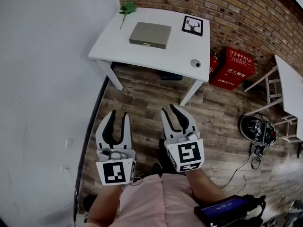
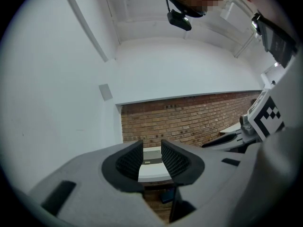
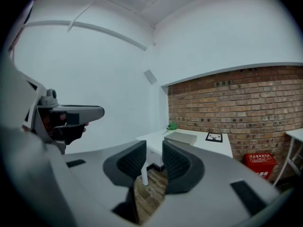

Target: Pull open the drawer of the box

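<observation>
A flat grey box (image 1: 150, 35) lies on a white table (image 1: 116, 44) against the brick wall, well ahead of me. Its drawer front faces me and sits flush, with a small handle (image 1: 147, 45). My left gripper (image 1: 119, 113) and right gripper (image 1: 169, 109) are held side by side over the wooden floor, far short of the table. Both stand open with nothing between their jaws. The left gripper (image 2: 151, 148) frames the box (image 2: 152, 155) through its gap. Past the right gripper (image 3: 154, 148), the box (image 3: 181, 137) shows off to the right.
On the table are a black-and-white marker card (image 1: 192, 25), a green sprig (image 1: 127, 7) and a small round object (image 1: 195, 63). Red fire-extinguisher boxes (image 1: 232, 67) stand by the table's right leg. Another white table (image 1: 289, 91) and gear with cables (image 1: 257, 129) are at right.
</observation>
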Tool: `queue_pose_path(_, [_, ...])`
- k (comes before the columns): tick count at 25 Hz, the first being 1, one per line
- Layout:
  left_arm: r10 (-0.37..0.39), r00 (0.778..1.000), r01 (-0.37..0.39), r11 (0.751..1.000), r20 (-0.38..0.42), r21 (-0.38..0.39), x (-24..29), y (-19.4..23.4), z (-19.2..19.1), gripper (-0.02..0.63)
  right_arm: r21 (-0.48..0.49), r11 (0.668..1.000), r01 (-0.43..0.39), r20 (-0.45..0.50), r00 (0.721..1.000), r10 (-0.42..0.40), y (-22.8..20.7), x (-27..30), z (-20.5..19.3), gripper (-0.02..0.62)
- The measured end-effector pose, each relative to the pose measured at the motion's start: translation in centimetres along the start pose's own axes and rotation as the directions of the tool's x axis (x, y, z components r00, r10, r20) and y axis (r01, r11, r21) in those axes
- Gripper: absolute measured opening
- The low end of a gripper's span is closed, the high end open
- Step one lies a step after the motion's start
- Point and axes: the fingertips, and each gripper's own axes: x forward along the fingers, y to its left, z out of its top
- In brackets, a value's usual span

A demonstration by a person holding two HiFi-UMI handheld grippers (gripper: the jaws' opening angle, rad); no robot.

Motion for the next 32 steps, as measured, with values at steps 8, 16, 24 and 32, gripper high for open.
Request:
queue_pose_path(8, [0.037,0.999,-0.037,0.999,0.004,0.011,6.7,0.9,0.7,0.124,0.002,0.999,-0.045,0.013,0.999,0.045,-3.9,5.9,1.9,0.107])
queue_pose_path(16, [0.056,0.998,-0.056,0.998,0.017,0.024,11.6,0.8,1.4,0.121,-0.010,0.997,-0.081,0.027,0.996,0.081,-7.1,10.3,3.4,0.104])
queue_pose_path(24, [0.076,0.997,-0.077,0.997,0.017,0.013,14.4,2.3,0.5,0.117,-0.026,0.993,-0.117,-0.005,0.993,0.116,-7.5,13.9,3.1,0.103])
queue_pose_path(32, [0.062,0.998,-0.062,0.998,0.000,-0.017,18.6,6.3,-2.1,0.117,-0.039,0.994,-0.106,-0.043,0.994,0.104,-7.1,19.6,2.7,0.103])
